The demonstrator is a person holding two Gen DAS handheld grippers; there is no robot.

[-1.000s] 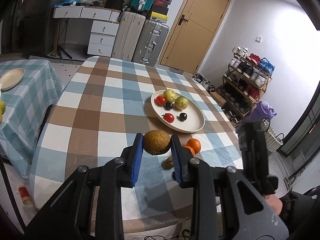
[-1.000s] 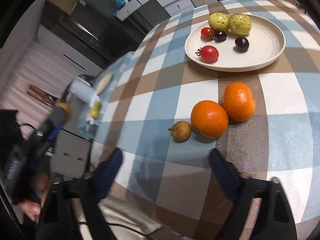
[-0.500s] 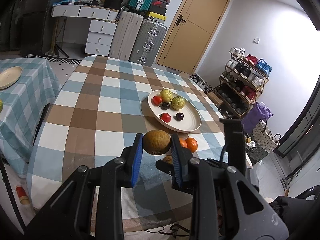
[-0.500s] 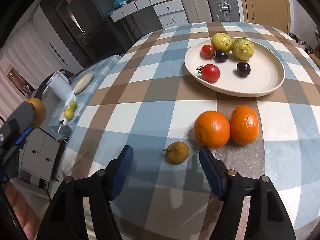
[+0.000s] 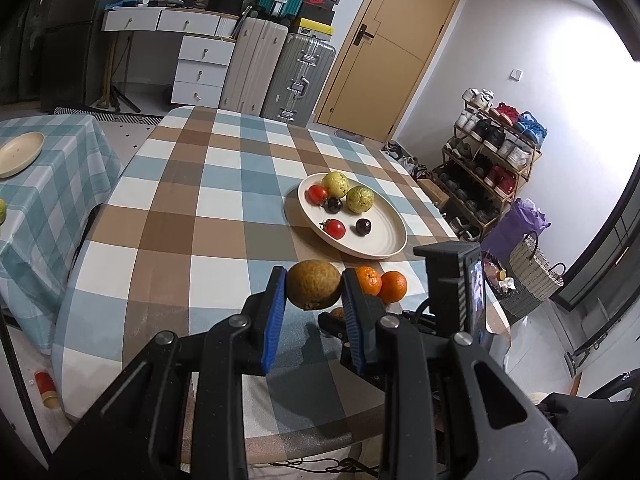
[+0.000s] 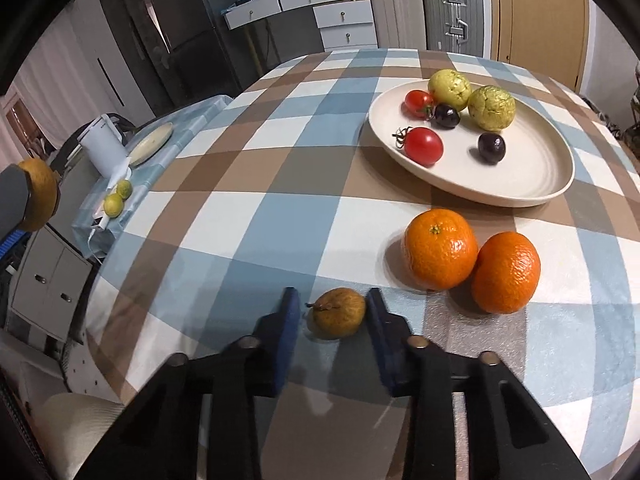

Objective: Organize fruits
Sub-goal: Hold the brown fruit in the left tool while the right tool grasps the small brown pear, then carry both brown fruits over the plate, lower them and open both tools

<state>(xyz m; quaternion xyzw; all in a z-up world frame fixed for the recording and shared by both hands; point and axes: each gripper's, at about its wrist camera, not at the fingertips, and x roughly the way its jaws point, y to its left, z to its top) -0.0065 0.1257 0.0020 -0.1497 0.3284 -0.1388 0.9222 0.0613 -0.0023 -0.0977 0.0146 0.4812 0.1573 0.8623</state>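
My left gripper (image 5: 314,290) is shut on a round brown fruit (image 5: 315,289) and holds it above the table's near part. My right gripper (image 6: 333,314) is open, its blue pads on either side of a small brown pear (image 6: 339,313) lying on the checked cloth; the right pad is at the pear's skin, the left pad stands a little off. Two oranges (image 6: 440,254) (image 6: 505,271) lie just beyond it to the right. A cream plate (image 6: 532,184) farther back holds two tomatoes, two dark plums and two yellow-green fruits.
The table's front edge (image 5: 280,436) is close below the grippers. A side table (image 5: 48,184) with a small plate stands to the left. Suitcases, drawers and a door are behind; a shoe rack (image 5: 496,160) and basket stand to the right.
My right gripper has moved forward and down to the pear and narrowed around it. My left gripper keeps the brown fruit and has drawn back slightly.
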